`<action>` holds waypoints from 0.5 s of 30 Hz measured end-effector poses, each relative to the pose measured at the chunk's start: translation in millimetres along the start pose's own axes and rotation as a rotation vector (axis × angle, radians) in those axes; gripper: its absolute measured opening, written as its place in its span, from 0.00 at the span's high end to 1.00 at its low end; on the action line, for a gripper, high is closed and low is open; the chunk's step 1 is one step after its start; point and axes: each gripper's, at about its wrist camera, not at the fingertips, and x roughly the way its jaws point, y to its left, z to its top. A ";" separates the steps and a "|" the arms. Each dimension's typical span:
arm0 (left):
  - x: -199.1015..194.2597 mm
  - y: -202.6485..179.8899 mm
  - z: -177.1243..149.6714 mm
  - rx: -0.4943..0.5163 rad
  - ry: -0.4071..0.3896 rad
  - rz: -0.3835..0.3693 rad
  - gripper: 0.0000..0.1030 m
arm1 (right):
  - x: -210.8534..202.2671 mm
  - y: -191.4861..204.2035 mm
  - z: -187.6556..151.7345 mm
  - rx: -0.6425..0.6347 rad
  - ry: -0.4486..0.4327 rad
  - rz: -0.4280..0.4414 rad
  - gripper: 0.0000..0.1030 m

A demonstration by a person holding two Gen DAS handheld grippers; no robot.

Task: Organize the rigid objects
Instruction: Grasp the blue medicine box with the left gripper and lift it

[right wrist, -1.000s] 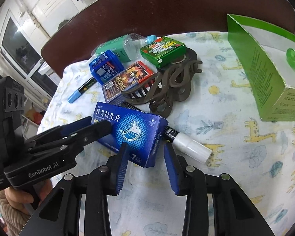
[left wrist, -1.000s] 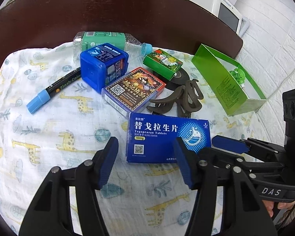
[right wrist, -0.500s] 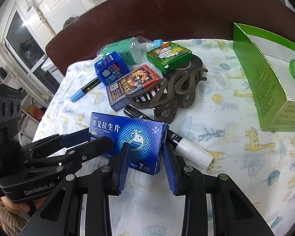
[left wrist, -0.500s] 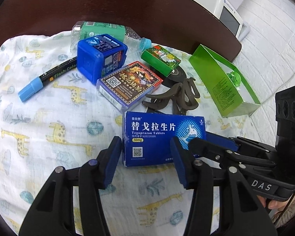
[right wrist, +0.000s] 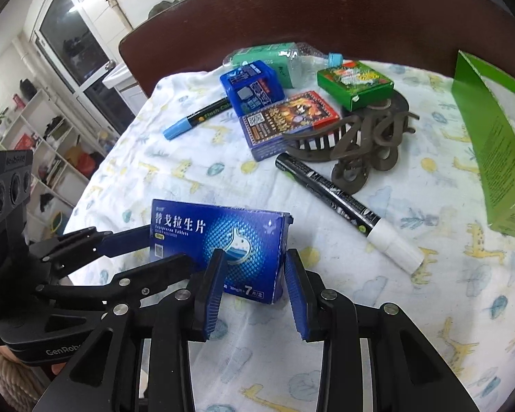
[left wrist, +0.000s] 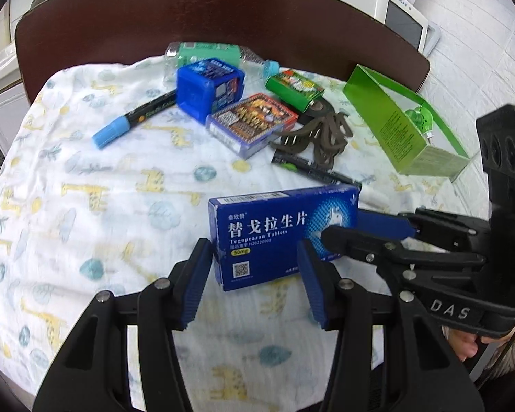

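While the blue box stands on edge above the cloth-covered worktop, both hand-held grippers clasp it: the left from the front, the right level at its end.

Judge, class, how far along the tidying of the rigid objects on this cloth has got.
Done: nothing visibly sorted; the blue cube box, card box, hair claw and markers lie jumbled. In hand: both grippers, left and right, clamp the blue tablet box, tilted up. Left: everything else; the open green box holds only a green plug-in part.
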 end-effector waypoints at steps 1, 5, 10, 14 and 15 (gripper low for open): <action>1.0 2.1 -2.5 -0.003 0.009 0.000 0.52 | 2.0 -0.8 -0.5 0.008 0.015 0.006 0.65; 2.1 11.8 -7.8 -0.046 0.017 -0.012 0.50 | -1.2 -4.8 -3.5 0.023 0.013 0.010 0.65; -0.5 18.3 -6.9 -0.078 0.003 -0.020 0.42 | 3.3 -10.4 -1.7 0.057 0.023 0.027 0.65; 9.1 17.4 -6.3 -0.076 0.028 -0.038 0.43 | 8.8 -9.4 2.2 0.063 0.026 0.042 0.65; 10.2 16.8 -6.1 -0.076 0.024 -0.043 0.43 | 10.0 -9.1 3.2 0.062 0.026 0.040 0.65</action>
